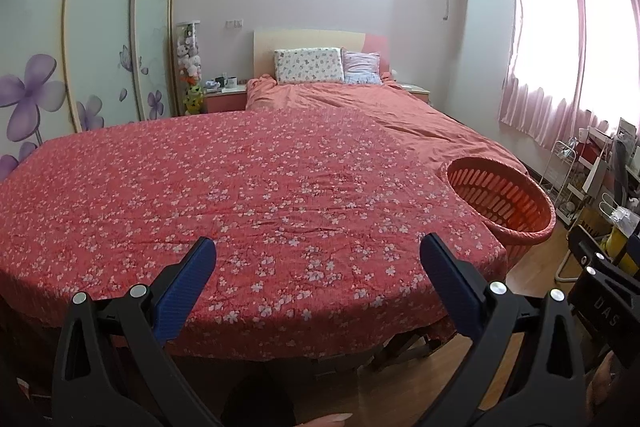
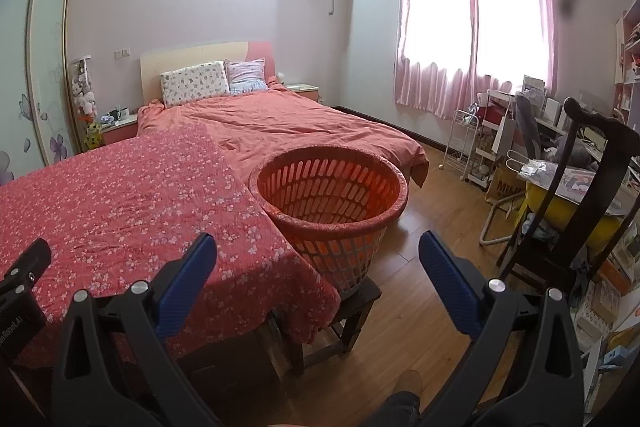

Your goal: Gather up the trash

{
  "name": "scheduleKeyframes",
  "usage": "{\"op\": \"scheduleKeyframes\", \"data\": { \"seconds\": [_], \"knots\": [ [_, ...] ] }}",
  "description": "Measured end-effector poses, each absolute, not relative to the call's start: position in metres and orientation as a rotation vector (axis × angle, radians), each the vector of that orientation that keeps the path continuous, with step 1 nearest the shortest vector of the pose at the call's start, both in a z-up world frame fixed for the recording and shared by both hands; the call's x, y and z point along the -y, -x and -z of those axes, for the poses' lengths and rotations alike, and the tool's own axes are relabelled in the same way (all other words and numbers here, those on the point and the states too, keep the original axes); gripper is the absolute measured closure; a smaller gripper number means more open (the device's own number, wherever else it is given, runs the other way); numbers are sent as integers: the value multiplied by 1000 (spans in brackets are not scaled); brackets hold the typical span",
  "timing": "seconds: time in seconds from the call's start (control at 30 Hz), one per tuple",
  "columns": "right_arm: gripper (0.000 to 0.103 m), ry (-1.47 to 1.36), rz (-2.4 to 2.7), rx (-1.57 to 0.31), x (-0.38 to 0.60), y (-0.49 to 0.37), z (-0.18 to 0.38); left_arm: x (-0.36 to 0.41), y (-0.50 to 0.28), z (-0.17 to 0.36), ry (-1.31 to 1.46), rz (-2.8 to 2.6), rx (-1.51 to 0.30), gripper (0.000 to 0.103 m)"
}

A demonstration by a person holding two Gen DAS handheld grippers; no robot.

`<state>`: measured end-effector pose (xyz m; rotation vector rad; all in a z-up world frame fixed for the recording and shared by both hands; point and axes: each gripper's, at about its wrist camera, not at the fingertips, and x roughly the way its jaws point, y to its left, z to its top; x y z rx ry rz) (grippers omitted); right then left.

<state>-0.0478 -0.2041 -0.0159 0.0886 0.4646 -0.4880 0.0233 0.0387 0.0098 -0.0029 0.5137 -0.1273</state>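
Observation:
An orange slatted plastic basket point(image 2: 328, 195) stands on a dark wooden stool point(image 2: 360, 301) beside the table's right edge; it looks empty inside. It also shows in the left wrist view point(image 1: 500, 199) at the right. A table covered with a red flowered cloth point(image 1: 240, 195) fills the left wrist view; I see no trash on it. My left gripper point(image 1: 318, 255) is open and empty above the cloth's near edge. My right gripper point(image 2: 318, 253) is open and empty, just in front of the basket.
A bed with a salmon cover point(image 2: 288, 123) lies behind the table. A dark wooden chair point(image 2: 572, 203) and a cluttered desk with racks point(image 2: 520, 131) stand on the right. A wardrobe with sliding doors point(image 1: 80, 27) lines the left wall. The floor is wood point(image 2: 440, 227).

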Motion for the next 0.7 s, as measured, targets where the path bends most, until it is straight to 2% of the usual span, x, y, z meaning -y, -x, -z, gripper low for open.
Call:
{"op": "scheduleKeyframes", "data": {
  "seconds": [0.7],
  "knots": [
    [4, -80, 492, -461, 203, 48, 16, -43, -23, -13, 20, 111, -519, 3]
  ]
}}
